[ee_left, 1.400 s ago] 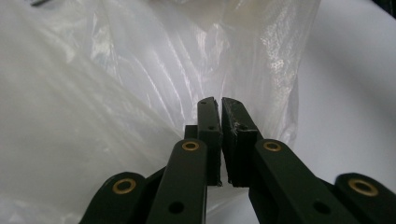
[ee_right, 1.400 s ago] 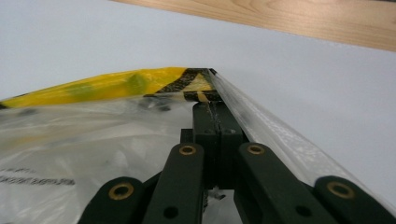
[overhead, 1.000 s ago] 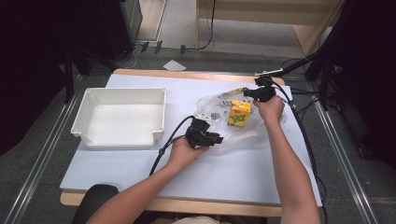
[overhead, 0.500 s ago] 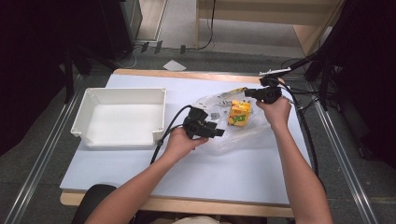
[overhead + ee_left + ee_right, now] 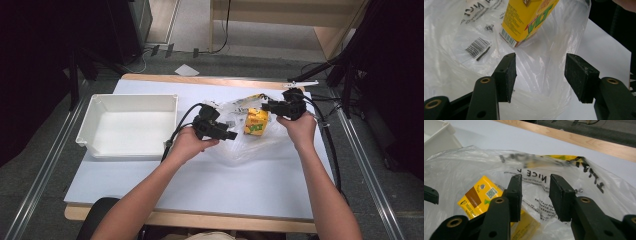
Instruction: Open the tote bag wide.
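At the left of the tabletop (image 5: 125, 180) sits a white tray (image 5: 127, 125), well apart from the work. Next comes the left gripper (image 5: 227, 134), held in the person's left hand (image 5: 187, 145) above the near edge of a clear plastic bag (image 5: 250, 142). Its jaws have just been opening and now stand wide apart; in the left gripper view (image 5: 540, 75) the bag's film (image 5: 456, 65) lies below and beyond the pads with nothing pressed between them. Inside the bag, at its middle, lies a yellow carton (image 5: 256, 122), its barcode end (image 5: 524, 22) pointing toward the left gripper. To the right, the right gripper (image 5: 272, 106) is held in the right hand (image 5: 299, 127) just over the bag's far right edge, close beside the carton. Its jaws have also just been opening and stand partly apart; in the right gripper view (image 5: 535, 197) the printed film (image 5: 536, 180) shows through the gap and looks free of the pads, though the blur there makes that hard to be sure of. The carton (image 5: 477, 195) lies under the film to the left of these jaws.
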`<state>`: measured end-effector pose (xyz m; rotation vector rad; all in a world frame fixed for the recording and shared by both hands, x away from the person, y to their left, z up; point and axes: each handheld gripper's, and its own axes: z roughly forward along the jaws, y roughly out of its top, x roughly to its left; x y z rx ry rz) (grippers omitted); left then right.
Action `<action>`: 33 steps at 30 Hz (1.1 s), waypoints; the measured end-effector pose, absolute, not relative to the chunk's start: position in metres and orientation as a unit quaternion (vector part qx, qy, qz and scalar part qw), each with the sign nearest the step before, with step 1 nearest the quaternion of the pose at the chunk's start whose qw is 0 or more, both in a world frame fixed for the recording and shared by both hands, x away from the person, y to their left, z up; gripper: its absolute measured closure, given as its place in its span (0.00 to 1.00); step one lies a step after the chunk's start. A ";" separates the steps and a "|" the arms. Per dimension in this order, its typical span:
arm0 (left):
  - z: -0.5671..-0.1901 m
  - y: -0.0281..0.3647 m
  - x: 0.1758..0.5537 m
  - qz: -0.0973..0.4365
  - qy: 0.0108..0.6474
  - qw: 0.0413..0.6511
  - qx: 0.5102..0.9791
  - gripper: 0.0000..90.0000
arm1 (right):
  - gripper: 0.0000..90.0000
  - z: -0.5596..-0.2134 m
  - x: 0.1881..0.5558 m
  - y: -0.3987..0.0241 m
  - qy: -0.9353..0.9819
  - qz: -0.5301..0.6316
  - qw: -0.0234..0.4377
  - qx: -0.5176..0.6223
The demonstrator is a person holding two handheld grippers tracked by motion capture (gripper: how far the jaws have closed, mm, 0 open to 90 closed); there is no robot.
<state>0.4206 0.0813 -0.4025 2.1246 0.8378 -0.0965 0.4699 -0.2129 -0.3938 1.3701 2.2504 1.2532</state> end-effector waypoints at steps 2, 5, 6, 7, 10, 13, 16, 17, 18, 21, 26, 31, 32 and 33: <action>-0.400 0.082 0.422 -0.038 0.333 0.414 0.847 0.48 | 0.69 -0.391 0.467 -0.217 0.760 0.433 0.114 0.472; -0.399 0.083 0.423 -0.035 0.332 0.421 0.844 0.48 | 0.68 -0.387 0.464 -0.221 0.759 0.434 0.112 0.473; -0.399 0.084 0.424 -0.035 0.331 0.420 0.844 0.48 | 0.69 -0.385 0.463 -0.223 0.760 0.432 0.113 0.472; -0.399 0.084 0.424 -0.035 0.331 0.419 0.845 0.48 | 0.69 -0.384 0.461 -0.224 0.760 0.433 0.110 0.473; -0.399 0.086 0.425 -0.034 0.330 0.415 0.847 0.48 | 0.70 -0.380 0.453 -0.228 0.763 0.430 0.111 0.468; -0.397 0.088 0.426 -0.034 0.329 0.411 0.850 0.48 | 0.70 -0.378 0.445 -0.231 0.766 0.431 0.112 0.464; -0.392 0.089 0.427 -0.027 0.324 0.406 0.854 0.49 | 0.70 -0.376 0.435 -0.233 0.769 0.432 0.113 0.459; -0.389 0.090 0.427 -0.025 0.321 0.408 0.854 0.49 | 0.69 -0.375 0.432 -0.234 0.770 0.431 0.113 0.456; -0.388 0.091 0.428 -0.025 0.320 0.411 0.853 0.49 | 0.69 -0.375 0.430 -0.235 0.770 0.433 0.113 0.454; -0.384 0.093 0.430 -0.023 0.320 0.419 0.849 0.49 | 0.68 -0.374 0.421 -0.238 0.769 0.437 0.112 0.453; -0.381 0.094 0.432 -0.024 0.315 0.419 0.851 0.49 | 0.65 -0.376 0.408 -0.240 0.772 0.436 0.104 0.450; -0.379 0.094 0.432 -0.015 0.300 0.419 0.857 0.49 | 0.63 -0.381 0.394 -0.240 0.775 0.436 0.101 0.446; -0.379 0.095 0.432 -0.014 0.299 0.418 0.858 0.49 | 0.63 -0.382 0.392 -0.240 0.775 0.436 0.101 0.445; -0.378 0.096 0.433 -0.011 0.299 0.417 0.858 0.49 | 0.63 -0.382 0.389 -0.240 0.775 0.437 0.100 0.445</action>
